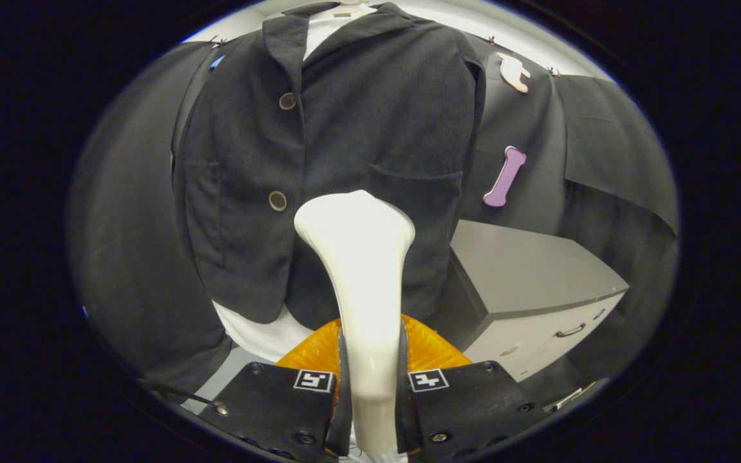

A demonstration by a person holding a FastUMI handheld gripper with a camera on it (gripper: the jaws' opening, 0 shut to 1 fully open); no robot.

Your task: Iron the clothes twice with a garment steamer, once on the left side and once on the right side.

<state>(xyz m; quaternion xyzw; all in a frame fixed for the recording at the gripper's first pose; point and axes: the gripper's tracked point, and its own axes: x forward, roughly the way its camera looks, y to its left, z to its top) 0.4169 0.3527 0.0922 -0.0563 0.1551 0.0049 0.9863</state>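
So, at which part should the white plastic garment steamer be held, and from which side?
Probably at its narrow neck, as the gripper does now: both fingers press the slim white handle of the garment steamer from either side, coming from below. The wide flared head stays free ahead, facing the dark buttoned jacket.

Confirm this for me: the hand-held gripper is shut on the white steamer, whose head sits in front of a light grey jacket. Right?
Not quite. In the gripper view the jacket is black, not light grey. The hand-held gripper is shut on the white steamer, whose head sits in front of it.
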